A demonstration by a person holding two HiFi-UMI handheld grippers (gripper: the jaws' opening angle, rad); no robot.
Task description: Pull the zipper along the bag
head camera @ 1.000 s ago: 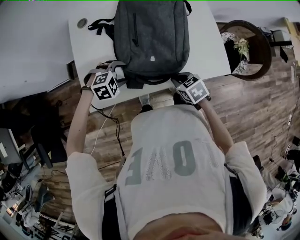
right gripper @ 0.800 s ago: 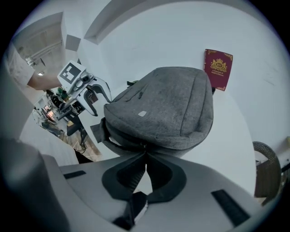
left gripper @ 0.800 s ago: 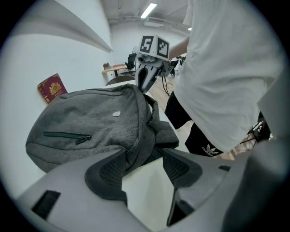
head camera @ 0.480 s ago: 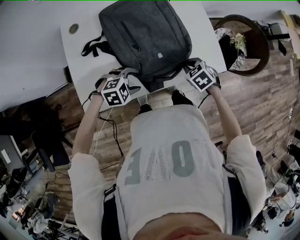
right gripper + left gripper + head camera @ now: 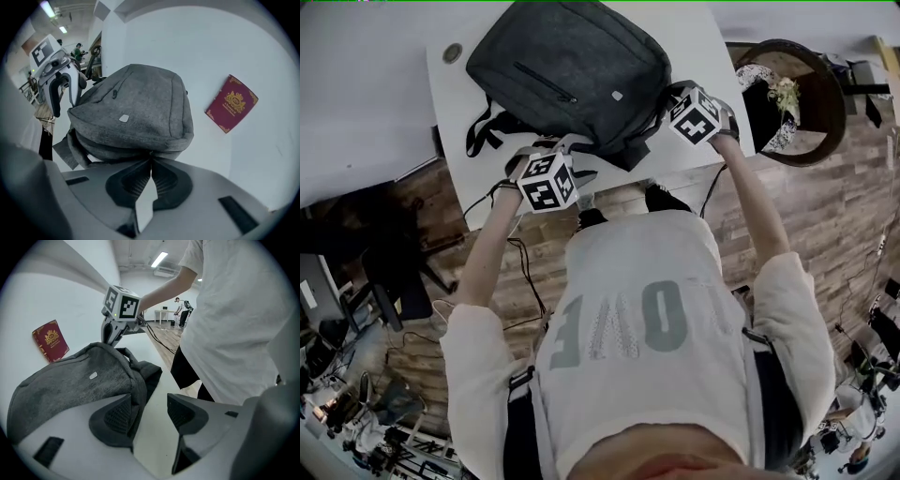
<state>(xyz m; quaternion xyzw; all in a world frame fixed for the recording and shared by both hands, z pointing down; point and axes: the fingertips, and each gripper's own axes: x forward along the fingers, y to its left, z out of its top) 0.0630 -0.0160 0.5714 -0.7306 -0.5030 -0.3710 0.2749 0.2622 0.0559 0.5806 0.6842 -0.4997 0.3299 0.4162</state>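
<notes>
Judging from how both claws stood, the step in hand was securing the bag rather than pulling anything along it, so the task seemed barely begun. The bag lay flat on the white table, at 12 o'clock from the person. The right gripper sat between 3 and 4 o'clock of the bag, its jaws pressed together on a thin bit of the near edge seam; whether that bit was the zipper pull was too small to tell. The left gripper stood at the bag's 6 o'clock, jaws apart and closing; in its own view the bag's corner fold ran down just beside the 9 o'clock pad and partly into the gap, not yet pinched. A short pocket zipper crossed the front face toward 11 o'clock from the right claw's tips, well apart from them. The next move likely called for the left claw to close on that corner and anchor the fabric, then for the right one to draw steadily along the seam, keeping the cloth taut so nothing snagged.
</notes>
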